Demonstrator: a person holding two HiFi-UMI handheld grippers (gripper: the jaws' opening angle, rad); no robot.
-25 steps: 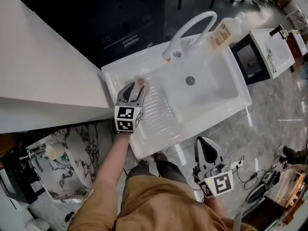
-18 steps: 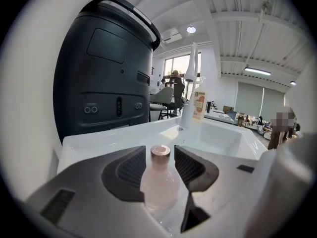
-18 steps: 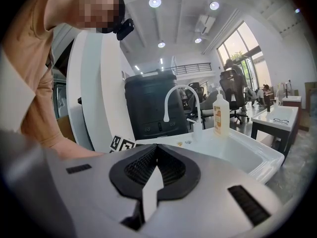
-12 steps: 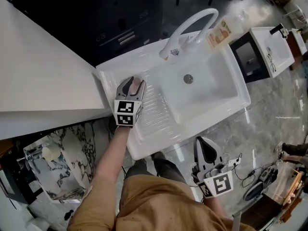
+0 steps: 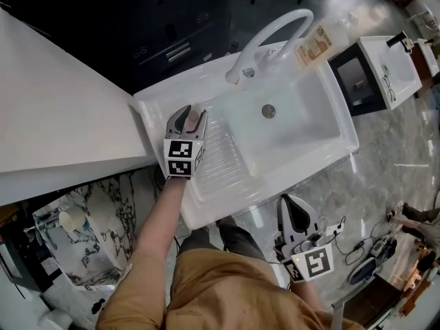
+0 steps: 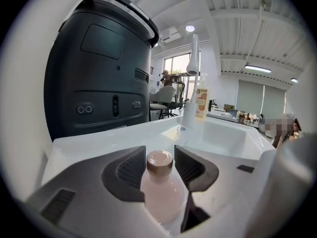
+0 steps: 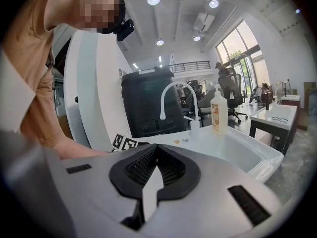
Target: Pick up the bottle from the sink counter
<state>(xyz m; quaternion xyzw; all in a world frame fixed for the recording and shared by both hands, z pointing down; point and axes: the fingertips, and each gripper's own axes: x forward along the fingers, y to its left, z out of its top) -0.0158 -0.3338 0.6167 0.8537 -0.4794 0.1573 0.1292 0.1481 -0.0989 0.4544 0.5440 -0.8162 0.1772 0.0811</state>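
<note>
A small pale pink bottle (image 5: 193, 117) with a tan cap stands on the ribbed drainboard (image 5: 223, 158) of the white sink. My left gripper (image 5: 190, 113) reaches over the drainboard, its two dark pads on either side of the bottle's neck and cap. In the left gripper view the bottle (image 6: 161, 185) fills the gap between the pads of the left gripper (image 6: 161, 155), which is shut on it. My right gripper (image 5: 294, 210) hangs low in front of the sink, away from the bottle. In its own view the right gripper (image 7: 156, 155) is shut and holds nothing.
The sink basin (image 5: 323, 158) lies right of the drainboard, with a white arched faucet (image 5: 269, 34) behind it. A soap bottle (image 5: 315, 45) stands at the back right corner. A white countertop (image 5: 55, 108) runs along the left. A dark bin (image 6: 94, 73) stands behind the sink.
The left gripper has slid forward around the bottle, which stood at its fingertips before and now sits between the pads. The right gripper has stayed where it was.
</note>
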